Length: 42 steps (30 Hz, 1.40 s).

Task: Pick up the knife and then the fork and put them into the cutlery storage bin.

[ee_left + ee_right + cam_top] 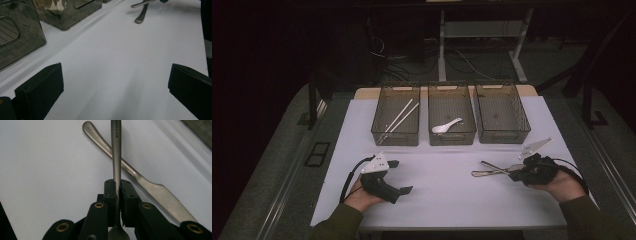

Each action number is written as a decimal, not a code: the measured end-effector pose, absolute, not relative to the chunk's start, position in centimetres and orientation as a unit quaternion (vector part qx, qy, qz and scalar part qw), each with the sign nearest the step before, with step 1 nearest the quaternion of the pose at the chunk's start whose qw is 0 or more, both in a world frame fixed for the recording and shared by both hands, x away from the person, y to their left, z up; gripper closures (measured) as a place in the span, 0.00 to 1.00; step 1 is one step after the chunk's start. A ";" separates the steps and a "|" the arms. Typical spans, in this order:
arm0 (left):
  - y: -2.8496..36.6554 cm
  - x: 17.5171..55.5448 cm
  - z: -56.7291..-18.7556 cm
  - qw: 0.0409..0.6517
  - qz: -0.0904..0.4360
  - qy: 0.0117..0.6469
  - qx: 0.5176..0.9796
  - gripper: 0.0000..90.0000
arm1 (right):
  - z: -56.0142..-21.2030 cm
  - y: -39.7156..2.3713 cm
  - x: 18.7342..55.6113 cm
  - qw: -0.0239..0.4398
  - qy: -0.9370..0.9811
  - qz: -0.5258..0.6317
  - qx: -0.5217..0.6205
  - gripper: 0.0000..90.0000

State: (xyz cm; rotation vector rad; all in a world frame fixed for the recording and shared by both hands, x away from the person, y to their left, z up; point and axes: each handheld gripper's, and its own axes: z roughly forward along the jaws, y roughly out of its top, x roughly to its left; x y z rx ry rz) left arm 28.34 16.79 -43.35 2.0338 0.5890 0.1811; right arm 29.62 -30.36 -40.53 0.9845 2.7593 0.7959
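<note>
My right tool (pixel 117 195) is clamped on a metal spoon (pixel 116 150), knife (pixel 150 190) lying just beside; left tool (pixel 112 87) gapes wide, empty.

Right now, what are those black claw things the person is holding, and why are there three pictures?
Those are hand-held grippers, like big tongs with two jaws. One picture looks down from above the white table. The other two come from small cameras riding on each gripper.

The left gripper is open and holds nothing. The right gripper is pinched shut on a metal spoon, which crosses over a metal knife lying on the table.

At the back stand three see-through bins: the left bin has white chopsticks, the middle bin has a white spoon, and the right bin looks empty.
</note>
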 end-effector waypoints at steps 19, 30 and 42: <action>16.8 28.4 -43.3 0.481 0.062 0.253 0.837 0.00 | -38.1 -32.6 30.4 0.081 0.879 0.304 0.359 0.93; 16.7 28.2 -43.4 0.481 0.063 0.244 0.840 0.00 | -36.1 -33.6 32.0 0.103 0.862 0.320 0.379 0.93; 16.7 28.2 -43.3 0.482 0.063 0.244 0.839 0.00 | -34.9 -33.8 35.2 0.130 0.845 0.326 0.403 0.93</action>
